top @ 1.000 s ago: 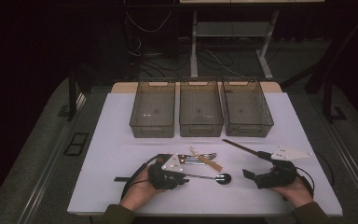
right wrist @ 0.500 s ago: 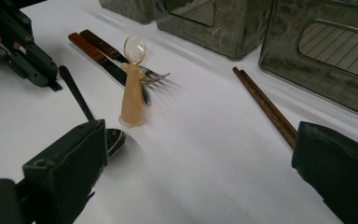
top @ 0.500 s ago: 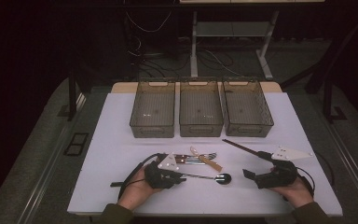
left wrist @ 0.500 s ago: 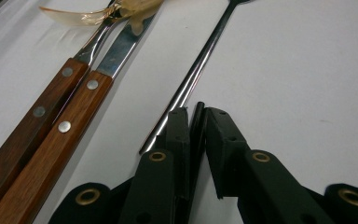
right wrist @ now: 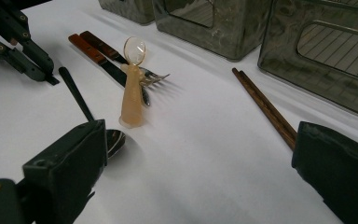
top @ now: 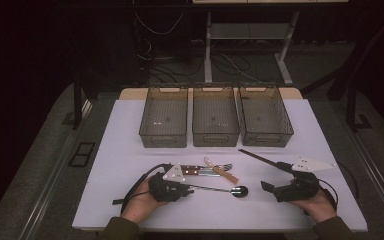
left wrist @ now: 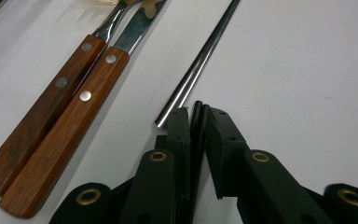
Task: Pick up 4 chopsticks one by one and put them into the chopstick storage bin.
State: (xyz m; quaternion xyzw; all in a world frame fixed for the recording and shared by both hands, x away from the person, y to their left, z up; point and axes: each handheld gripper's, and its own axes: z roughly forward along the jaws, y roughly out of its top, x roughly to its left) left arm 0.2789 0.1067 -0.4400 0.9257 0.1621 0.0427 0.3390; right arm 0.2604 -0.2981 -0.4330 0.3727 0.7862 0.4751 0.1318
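The long black-bowled spoon (top: pixel 215 189) lies flat on the white tabletop (top: pixel 130 150), handle end toward the left claw (left wrist: pixel 196 112), bowl toward the right claw (top: pixel 267 186); left claw pressed together at the handle tip; right claw spread wide.

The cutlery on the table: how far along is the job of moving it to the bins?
Done: nothing, the three bins look empty. In hand: the left gripper, jaws shut, sits at the tip of the metal spoon handle, apparently not gripping it. Left: that spoon, fork, knife, pale spoon and chopsticks. The right gripper is open.
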